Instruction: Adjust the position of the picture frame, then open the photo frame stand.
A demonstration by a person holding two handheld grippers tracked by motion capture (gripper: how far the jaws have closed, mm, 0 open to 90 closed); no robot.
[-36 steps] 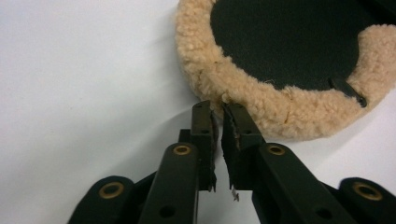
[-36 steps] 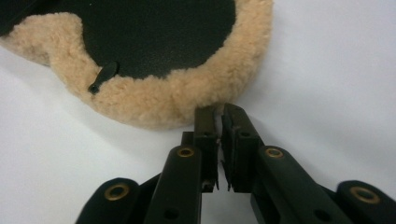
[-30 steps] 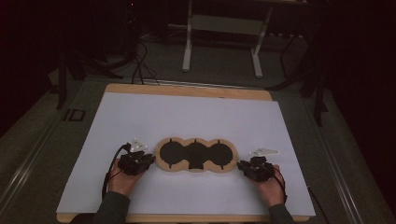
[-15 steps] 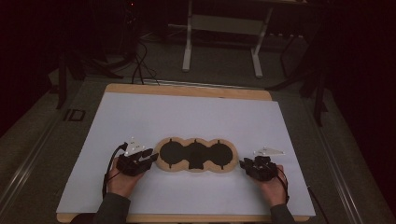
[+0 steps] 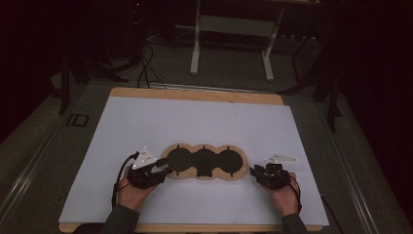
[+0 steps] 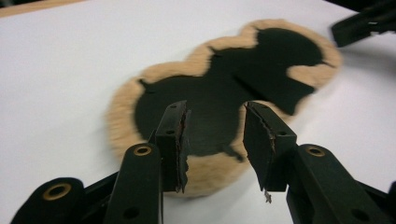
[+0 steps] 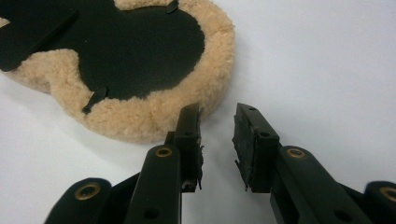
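Observation:
A tan fleece pad [image 5: 204, 162] with three round lobes and a black inner face lies flat on the white sheet. My left gripper [image 5: 163, 170] is at its left end. In the left gripper view the jaws [image 6: 215, 121] stand apart just above the pad's [image 6: 224, 88] fleece rim, having just been opening, and the pads press on nothing. My right gripper [image 5: 253, 170] is at the pad's right end. Its jaws [image 7: 217, 123] have also just been opening, with bare sheet between them and the pad [image 7: 135, 51] just to their left.
The white sheet [image 5: 195, 122] covers a wooden board [image 5: 195, 95] whose edge shows at the back. Beyond the board are a metal stand [image 5: 231, 48] and floor cables [image 5: 146, 73]. The other gripper's tips [image 6: 364, 23] show at the far end of the left gripper view.
The left gripper has drawn back slightly from the pad's left end and its jaws stand wider. The right hand has kept its place.

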